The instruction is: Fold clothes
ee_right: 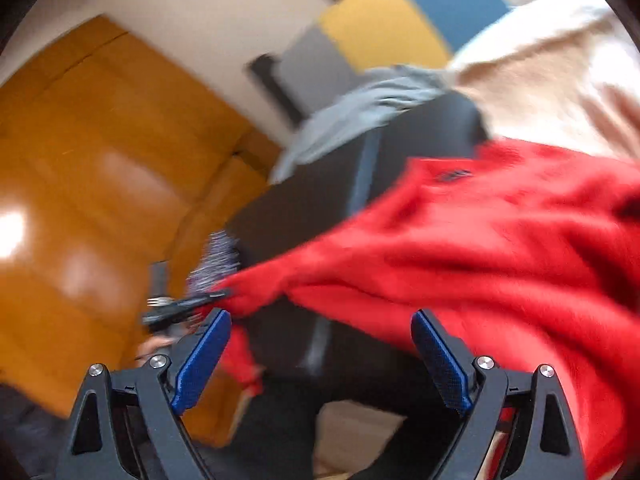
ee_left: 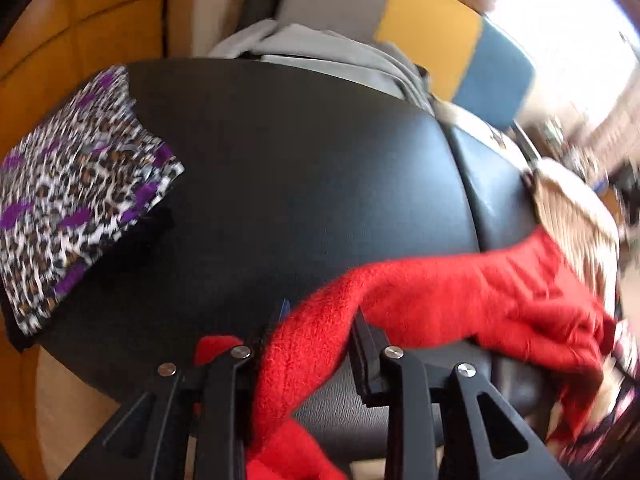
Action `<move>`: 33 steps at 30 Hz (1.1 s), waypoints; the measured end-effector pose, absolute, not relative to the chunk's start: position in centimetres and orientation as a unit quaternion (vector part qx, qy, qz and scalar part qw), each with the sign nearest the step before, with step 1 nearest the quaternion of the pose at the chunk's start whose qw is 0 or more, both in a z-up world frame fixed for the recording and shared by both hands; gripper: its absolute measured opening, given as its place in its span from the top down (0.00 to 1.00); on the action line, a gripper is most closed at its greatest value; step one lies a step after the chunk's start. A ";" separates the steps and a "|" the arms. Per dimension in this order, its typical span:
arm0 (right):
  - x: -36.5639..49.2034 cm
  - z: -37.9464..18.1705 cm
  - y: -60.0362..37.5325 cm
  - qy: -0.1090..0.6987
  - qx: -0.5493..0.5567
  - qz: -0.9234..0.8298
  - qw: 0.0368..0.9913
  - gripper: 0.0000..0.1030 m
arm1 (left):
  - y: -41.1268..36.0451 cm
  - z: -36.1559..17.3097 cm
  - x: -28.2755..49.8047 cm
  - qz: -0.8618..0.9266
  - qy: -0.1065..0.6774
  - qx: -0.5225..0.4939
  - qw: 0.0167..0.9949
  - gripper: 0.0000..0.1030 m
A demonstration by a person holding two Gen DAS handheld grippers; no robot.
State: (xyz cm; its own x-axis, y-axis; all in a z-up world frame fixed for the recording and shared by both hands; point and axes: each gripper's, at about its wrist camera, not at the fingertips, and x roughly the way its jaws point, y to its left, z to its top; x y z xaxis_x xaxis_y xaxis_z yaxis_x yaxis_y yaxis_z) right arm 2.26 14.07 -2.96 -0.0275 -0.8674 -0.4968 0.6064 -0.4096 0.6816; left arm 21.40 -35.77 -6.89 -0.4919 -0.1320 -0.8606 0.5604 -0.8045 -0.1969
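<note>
Red sweater (ee_left: pixel 460 300) nearest, draped across black tabletop (ee_left: pixel 300 180), one end running between left claw (ee_left: pixel 304 344) fingers, clenched on it. Right claw (ee_right: pixel 320 344) released, sweater just beside its right finger. Leopard-print cloth (ee_left: pixel 80 200) folded at tabletop's left edge. Grey garment (ee_left: pixel 320 52) at far edge.

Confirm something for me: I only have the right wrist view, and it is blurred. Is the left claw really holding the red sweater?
Observer: Yes. In the left wrist view the red sweater runs between the left claw's fingers and hangs below them.
Operator: Is anything lying folded?
Observer: A leopard-print garment with purple marks lies folded at the left edge of the black surface.
Operator: Alone?
Observer: No, dark fabric shows beneath it.
</note>
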 end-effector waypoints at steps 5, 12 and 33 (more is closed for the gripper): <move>-1.3 -0.9 11.5 -0.003 0.406 -0.809 0.425 0.00 | -35.0 -4.9 23.1 -0.852 0.231 0.432 0.186 0.72; -5.9 -6.8 5.8 0.098 0.438 -0.811 0.374 0.01 | -35.6 -5.4 22.4 -0.832 0.241 0.456 0.206 0.66; -15.3 0.4 27.6 -0.249 0.302 -0.920 -0.008 0.04 | -35.4 -6.2 23.7 -0.796 0.235 0.515 0.215 0.57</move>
State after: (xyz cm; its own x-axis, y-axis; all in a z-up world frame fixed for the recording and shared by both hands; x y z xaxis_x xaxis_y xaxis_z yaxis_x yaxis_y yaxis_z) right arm -15.25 27.63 0.44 -0.8179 -0.1353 -0.5593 -0.1652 -0.8758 0.4536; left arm 23.67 -35.41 -6.21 -0.3763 -0.1008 -0.9210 0.5846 -0.7971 -0.1516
